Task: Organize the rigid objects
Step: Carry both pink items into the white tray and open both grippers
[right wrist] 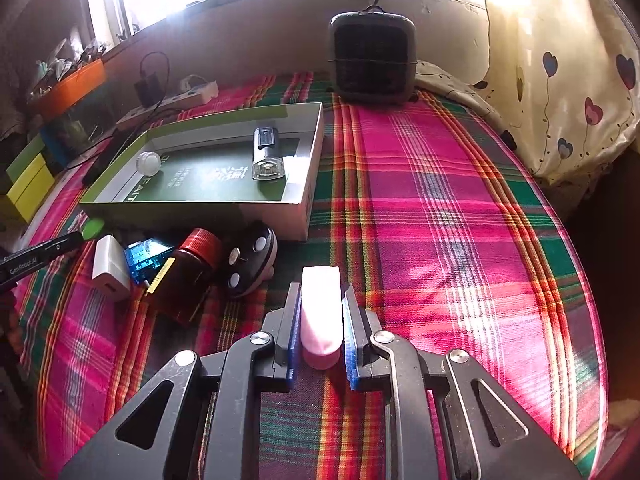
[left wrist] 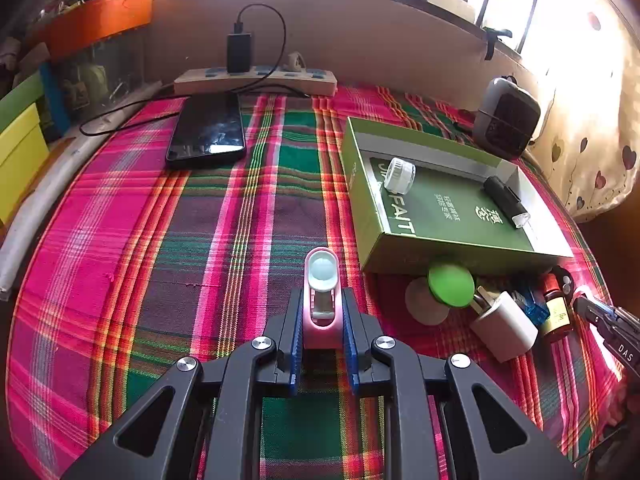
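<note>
Each tool grips a piece, the left tool (left wrist: pixel 322 320) a pink plastic roller-ended case (left wrist: pixel 321 300), the right tool (right wrist: pixel 320 320) a pale pink plastic cap (right wrist: pixel 321 312); next, probably carry both into the shallow green cardboard box (left wrist: pixel 400 246).

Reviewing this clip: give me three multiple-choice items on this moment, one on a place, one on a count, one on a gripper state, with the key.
1. Where does the clear jar lie?
A. in the green box
B. on the phone
C. beside the power strip

2. How many things lie in that box?
A. one
B. two
C. four

3. What does the left gripper do?
A. hangs open
B. grips a pink object
C. grips the charger

Key: A, the jar rests on the box floor; B, only the jar and a black flashlight lie inside; B, both pads press the pink object's sides.
</note>
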`<state>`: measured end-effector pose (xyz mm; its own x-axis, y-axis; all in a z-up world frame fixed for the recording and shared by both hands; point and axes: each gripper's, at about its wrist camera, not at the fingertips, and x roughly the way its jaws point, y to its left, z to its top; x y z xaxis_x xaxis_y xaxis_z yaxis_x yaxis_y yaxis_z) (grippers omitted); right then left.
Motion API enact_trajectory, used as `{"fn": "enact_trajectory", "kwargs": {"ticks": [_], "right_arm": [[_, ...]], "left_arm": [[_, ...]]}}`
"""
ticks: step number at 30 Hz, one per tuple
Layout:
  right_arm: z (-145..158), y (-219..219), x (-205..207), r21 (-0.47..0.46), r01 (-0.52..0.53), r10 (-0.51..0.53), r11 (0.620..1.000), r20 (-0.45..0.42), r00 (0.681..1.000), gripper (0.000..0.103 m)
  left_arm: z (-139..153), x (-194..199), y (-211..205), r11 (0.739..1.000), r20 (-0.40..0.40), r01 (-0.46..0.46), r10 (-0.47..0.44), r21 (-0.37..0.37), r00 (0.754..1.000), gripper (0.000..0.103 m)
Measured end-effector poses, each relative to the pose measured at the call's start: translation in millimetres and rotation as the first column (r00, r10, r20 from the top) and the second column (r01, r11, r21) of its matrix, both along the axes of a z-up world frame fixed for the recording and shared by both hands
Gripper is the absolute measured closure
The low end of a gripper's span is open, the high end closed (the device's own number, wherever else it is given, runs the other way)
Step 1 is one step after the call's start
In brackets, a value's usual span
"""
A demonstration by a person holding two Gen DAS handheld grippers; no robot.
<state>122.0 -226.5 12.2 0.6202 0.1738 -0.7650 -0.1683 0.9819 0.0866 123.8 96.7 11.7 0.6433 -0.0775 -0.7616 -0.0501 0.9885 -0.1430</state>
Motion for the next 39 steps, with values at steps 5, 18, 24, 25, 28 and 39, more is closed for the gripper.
{"fn": "enact_trajectory", "kwargs": {"ticks": [5, 18, 24, 25, 28, 39], "right_arm": [[15.0, 1.7, -0.6, 0.018, -0.01, 0.009, 1.0, 0.028, 1.0, 0.085], [48.2, 18.5, 33.8, 0.071, -0.073, 0.07, 0.995, 0.051, 0.996, 0.085], [47.7, 34.7, 61.8, 0.085, -0.107, 0.105, 0.991, 0.024, 0.994, 0.085], [47.2, 38.0, 66.6, 0.087, -0.111, 0.109, 0.99, 0.018, 0.994, 0.085], [45.7, 47.2, 79.9, 0.09, -0.129, 0.129, 0.987, 0.009, 0.992, 0.085], [30.5, 77.8, 122.9, 0.08, -0.202, 0.206, 0.976, -0.052, 0.977, 0.085]], "left_arm": [[20.1, -4.7, -3.9, 1.0, 0.042, 0.024, -0.024, 0.004, 0.999, 0.086], [54.9, 27.6, -33.3, 0.989, 0.078, 0.149, -0.147, -0.017, 0.986, 0.086], [50.3, 50.6, -52.4, 0.978, 0.054, 0.208, -0.207, -0.016, 0.977, 0.086], [49.3, 54.8, -54.8, 0.977, 0.049, 0.211, -0.211, -0.013, 0.976, 0.086], [46.2, 66.6, -61.3, 0.974, 0.034, 0.228, -0.228, -0.005, 0.973, 0.086], [30.2, 96.0, -77.2, 0.963, -0.006, 0.271, -0.271, 0.001, 0.963, 0.086]]}}
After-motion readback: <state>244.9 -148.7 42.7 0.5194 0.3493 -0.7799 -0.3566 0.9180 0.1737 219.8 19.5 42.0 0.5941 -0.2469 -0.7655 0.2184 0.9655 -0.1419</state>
